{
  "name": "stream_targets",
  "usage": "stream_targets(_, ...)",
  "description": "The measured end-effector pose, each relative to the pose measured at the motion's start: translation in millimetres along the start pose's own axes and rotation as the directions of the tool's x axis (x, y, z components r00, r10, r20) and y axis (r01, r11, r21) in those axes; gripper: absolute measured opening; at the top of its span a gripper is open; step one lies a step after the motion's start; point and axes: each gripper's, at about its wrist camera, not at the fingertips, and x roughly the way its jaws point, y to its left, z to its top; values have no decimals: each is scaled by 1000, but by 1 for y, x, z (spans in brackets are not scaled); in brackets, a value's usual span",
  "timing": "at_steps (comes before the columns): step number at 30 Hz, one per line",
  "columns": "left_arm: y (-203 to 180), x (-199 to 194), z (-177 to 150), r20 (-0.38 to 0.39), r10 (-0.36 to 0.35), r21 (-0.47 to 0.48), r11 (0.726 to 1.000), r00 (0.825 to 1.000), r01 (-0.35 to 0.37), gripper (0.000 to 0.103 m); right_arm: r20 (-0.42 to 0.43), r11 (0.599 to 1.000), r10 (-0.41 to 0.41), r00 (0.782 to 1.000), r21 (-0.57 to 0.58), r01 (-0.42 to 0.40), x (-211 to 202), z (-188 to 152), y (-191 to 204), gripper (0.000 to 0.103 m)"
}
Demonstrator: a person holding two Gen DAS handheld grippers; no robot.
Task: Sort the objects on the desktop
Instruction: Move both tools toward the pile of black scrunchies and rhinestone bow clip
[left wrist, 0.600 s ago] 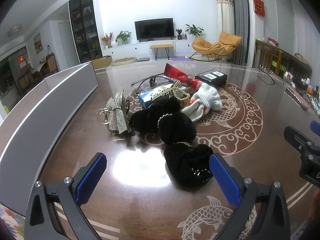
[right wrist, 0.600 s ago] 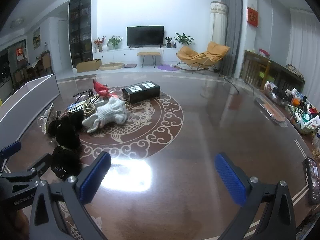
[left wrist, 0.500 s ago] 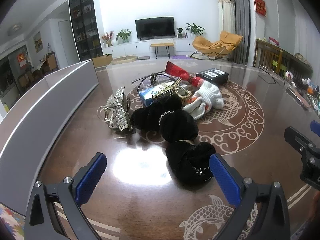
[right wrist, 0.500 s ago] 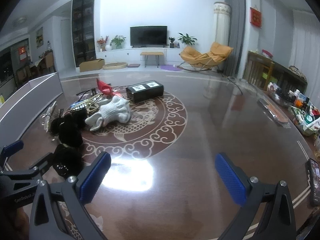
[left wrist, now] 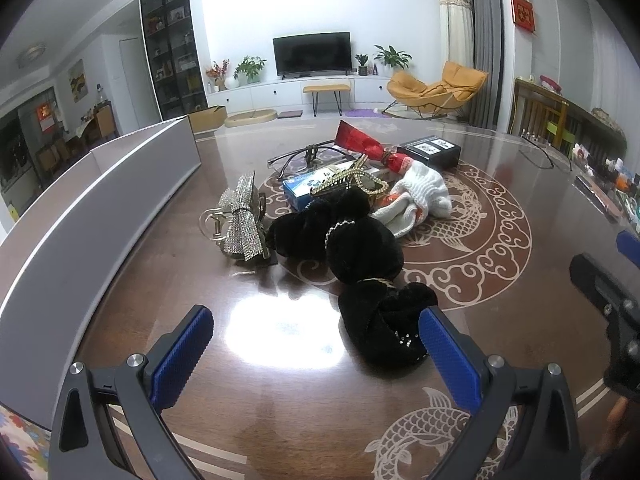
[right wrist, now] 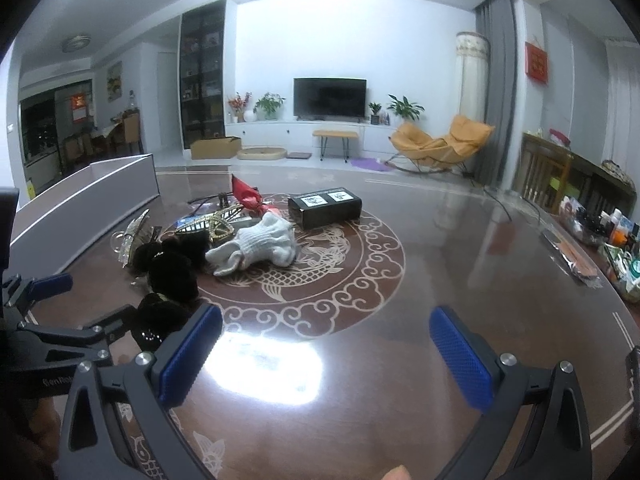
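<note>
A pile lies on the dark table: black fuzzy scrunchies (left wrist: pixel 360 248), the nearest one (left wrist: pixel 384 324) by my left gripper's right finger, a rhinestone bow clip (left wrist: pixel 242 220), a white glove (left wrist: pixel 420 196), a blue box (left wrist: pixel 308 188), a gold comb (left wrist: pixel 348 180), a red packet (left wrist: pixel 360 144) and a black box (left wrist: pixel 430 150). My left gripper (left wrist: pixel 316 352) is open and empty, just short of the nearest scrunchie. My right gripper (right wrist: pixel 326 356) is open and empty over bare table, right of the pile (right wrist: pixel 256 240).
A long grey open box (left wrist: pixel 100 200) runs along the table's left side. Glasses (left wrist: pixel 304 156) lie behind the pile. Bottles and small clutter (right wrist: pixel 608 240) line the table's right edge. The right gripper's body (left wrist: pixel 608 300) shows at the right of the left wrist view.
The right gripper's view has tilted upward and shifted slightly. The left gripper has edged a little closer to the nearest scrunchie. Both stay open.
</note>
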Motion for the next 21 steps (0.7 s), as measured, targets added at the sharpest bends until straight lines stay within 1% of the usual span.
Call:
stream_targets(1,1,2,0,-8,2,0,1000,1000,-2,103,-12,1000,11,1000,2,-11,3,-2,0,103)
stream_targets(4,8,14,-3,-68,-12,-20,1000,998,11,103,-106,999,29,994,18,-27,19,-8,-1,103)
stream_targets(5,11,18,-5,-85,-21,-29,999,996,18,103,-150,999,36,988,15,-34,28,-11,0,103)
stream_targets(9,21,29,-11,-133,-56,-51,997,990,50,103,-251,999,44,967,-5,-47,49,-18,5,103)
stream_targets(17,16,34,-11,-168,-81,-23,997,983,78,103,-320,999,32,947,7,-32,72,-19,0,103)
stream_targets(21,10,25,-7,-134,-88,-18,996,987,86,103,-327,999,34,945,32,-25,73,-22,-4,103)
